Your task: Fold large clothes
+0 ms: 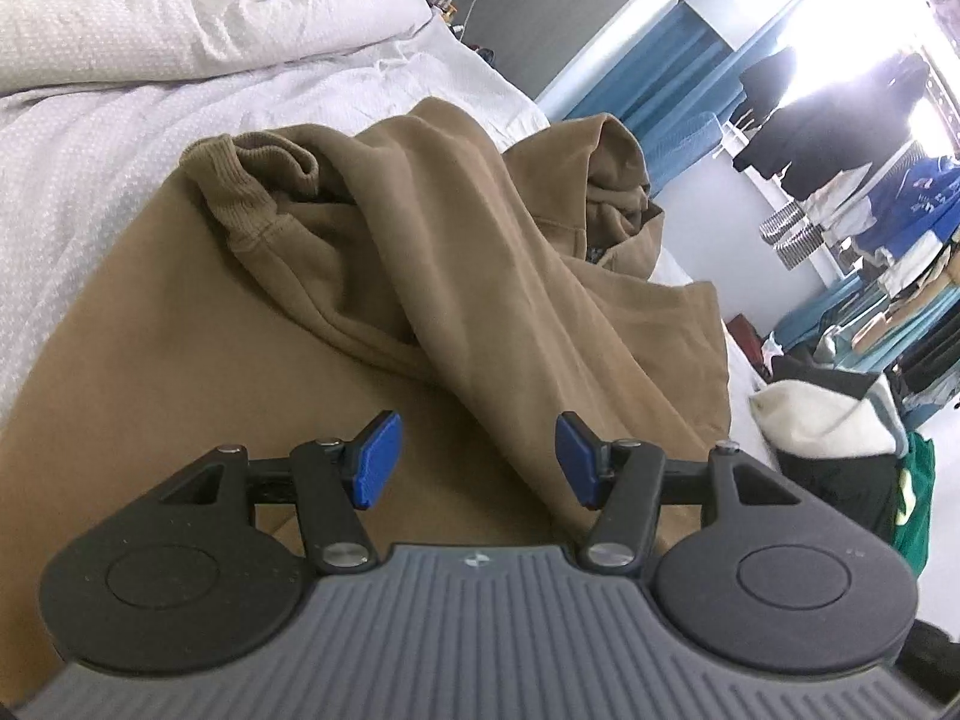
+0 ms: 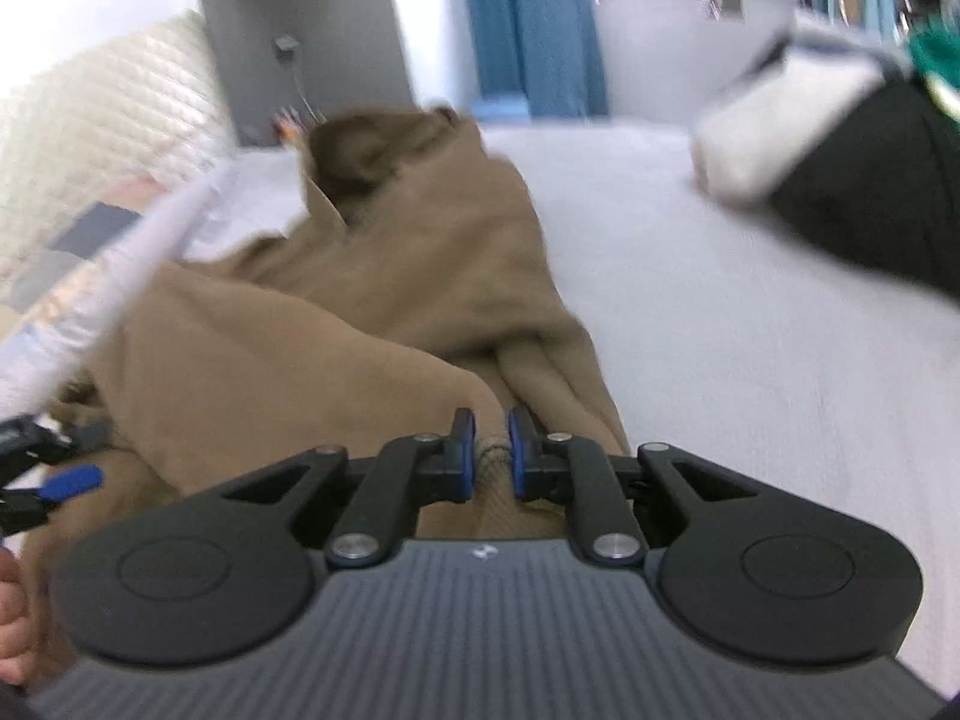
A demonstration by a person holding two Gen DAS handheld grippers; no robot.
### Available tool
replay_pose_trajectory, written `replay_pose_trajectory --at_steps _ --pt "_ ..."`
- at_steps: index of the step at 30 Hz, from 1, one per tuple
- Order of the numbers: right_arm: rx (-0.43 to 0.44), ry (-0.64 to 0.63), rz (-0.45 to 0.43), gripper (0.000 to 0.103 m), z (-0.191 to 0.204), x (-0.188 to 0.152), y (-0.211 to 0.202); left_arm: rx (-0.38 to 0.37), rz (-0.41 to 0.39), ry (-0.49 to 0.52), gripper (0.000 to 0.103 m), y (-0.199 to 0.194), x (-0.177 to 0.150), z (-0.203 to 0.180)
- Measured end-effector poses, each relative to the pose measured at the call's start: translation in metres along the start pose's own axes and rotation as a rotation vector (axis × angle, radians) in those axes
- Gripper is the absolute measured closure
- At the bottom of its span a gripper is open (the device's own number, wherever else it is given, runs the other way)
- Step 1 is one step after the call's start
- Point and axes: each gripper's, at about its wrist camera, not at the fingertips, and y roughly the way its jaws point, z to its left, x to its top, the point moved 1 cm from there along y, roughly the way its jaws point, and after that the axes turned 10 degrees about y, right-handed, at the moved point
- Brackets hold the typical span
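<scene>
A tan hoodie (image 1: 252, 312) lies spread on the bed, its sleeve with a ribbed cuff (image 1: 240, 192) folded across the body and its hood (image 1: 612, 180) at the far right. My left gripper (image 1: 477, 459) hovers just above the hoodie's near part, open, with nothing pinched between its blue pads. In the blurred right wrist view the same hoodie (image 2: 336, 324) bunches up ahead. My right gripper (image 2: 491, 450) is shut on a ribbed edge of the hoodie, which rises into the narrow gap between its pads. The left gripper's blue pad (image 2: 75, 483) shows at the left edge.
A pale dotted bedsheet (image 1: 78, 138) and a pillow (image 1: 180, 30) lie at the left. A pile of white and black clothes (image 1: 834, 438) sits at the bed's right side. Blue curtains (image 1: 678, 66) and a hanging clothes rack (image 1: 840, 138) stand beyond. A hand (image 2: 15, 630) shows low left.
</scene>
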Motion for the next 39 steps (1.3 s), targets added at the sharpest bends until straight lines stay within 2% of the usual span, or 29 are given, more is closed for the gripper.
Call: replay_pose_trajectory --at_steps 3,8,9,13,14,16,19,23,24,26,28,29,32,36,39 --pt "-0.037 0.052 0.098 0.088 -0.017 -0.006 0.028 0.004 0.001 0.015 0.041 0.002 -0.002 -0.001" --pt "-0.025 0.08 0.077 0.081 -0.014 -0.009 0.02 -0.001 -0.004 -0.001 0.042 0.003 0.0 0.004" --pt "-0.023 0.09 0.058 0.076 -0.013 -0.008 0.017 -0.003 -0.01 -0.005 0.042 0.002 0.001 0.004" --pt "0.05 0.133 0.006 0.034 -0.013 -0.002 0.007 -0.024 -0.027 -0.006 0.042 0.002 0.004 0.004" --pt "0.055 0.128 -0.019 0.03 -0.01 0.0 0.004 -0.026 -0.032 -0.004 0.041 0.002 0.005 0.004" --pt "0.078 0.094 -0.064 0.03 0.0 0.001 -0.002 -0.03 -0.045 0.004 0.042 0.002 0.006 0.003" --pt "0.156 0.051 -0.084 0.031 0.016 -0.002 -0.001 -0.025 -0.082 0.047 0.041 0.002 0.007 -0.001" --pt "0.222 -0.017 -0.052 0.033 0.041 -0.011 0.013 -0.03 -0.117 0.069 0.041 0.005 0.01 -0.001" --pt "0.229 -0.032 -0.03 0.037 0.046 -0.014 0.02 -0.024 -0.121 0.078 0.041 0.007 0.012 -0.002" --pt "0.226 -0.057 0.038 0.054 0.054 -0.022 0.033 0.005 -0.123 0.088 0.041 0.014 0.018 -0.002" --pt "0.213 -0.055 0.122 0.067 0.059 -0.031 0.052 0.021 -0.126 0.048 0.041 0.022 0.024 0.002" --pt "0.209 -0.047 0.159 0.069 0.059 -0.036 0.061 0.033 -0.126 0.033 0.041 0.025 0.029 0.005" --pt "0.192 -0.069 0.183 0.069 0.061 -0.044 0.069 0.105 -0.131 0.007 0.041 0.037 0.047 0.011" --pt "0.267 -0.032 0.161 0.068 0.058 -0.036 0.062 0.221 -0.107 -0.039 0.042 0.053 0.059 0.025" --pt "0.265 -0.016 0.161 0.068 0.057 -0.034 0.068 0.2 -0.135 -0.075 0.042 0.055 0.061 0.033"
